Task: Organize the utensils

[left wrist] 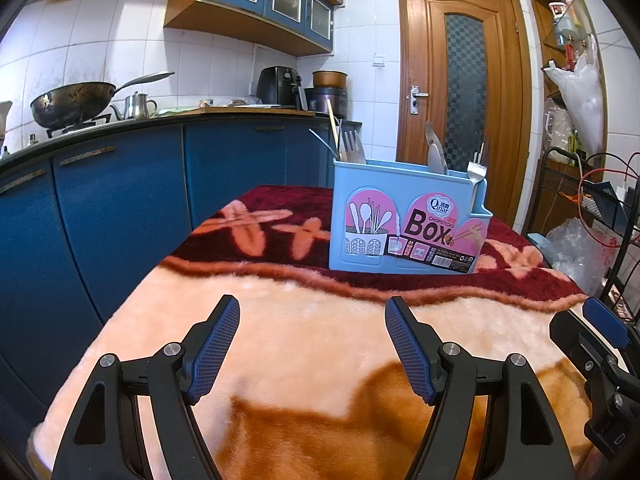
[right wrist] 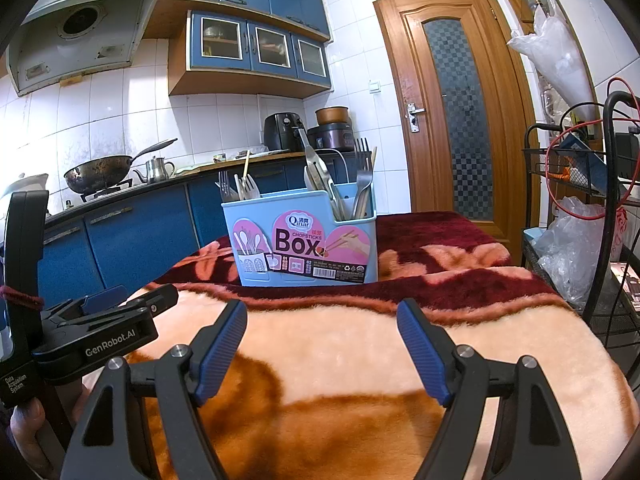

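Light-blue plastic utensil box [left wrist: 404,220] near far edge of plush peach-and-maroon blanket [left wrist: 304,344]; blue kitchen cabinets [left wrist: 120,200] behind. Left gripper [left wrist: 312,344], right gripper [right wrist: 322,352] jaws released, empty.

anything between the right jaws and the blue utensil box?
Nothing but bare blanket. In the right wrist view, the open right gripper faces the utensil box across empty plush fabric; the left wrist view agrees.

Light blue utensil box [left wrist: 404,216] with pink label panels and dark "Box" lettering. Plush blanket [left wrist: 320,344] in peach, orange-brown and maroon, with peach flower motifs. Blue ribbed pads [right wrist: 224,344] on black fingers; blue cabinets [left wrist: 120,184]; checkered glass in brown door [right wrist: 452,104].
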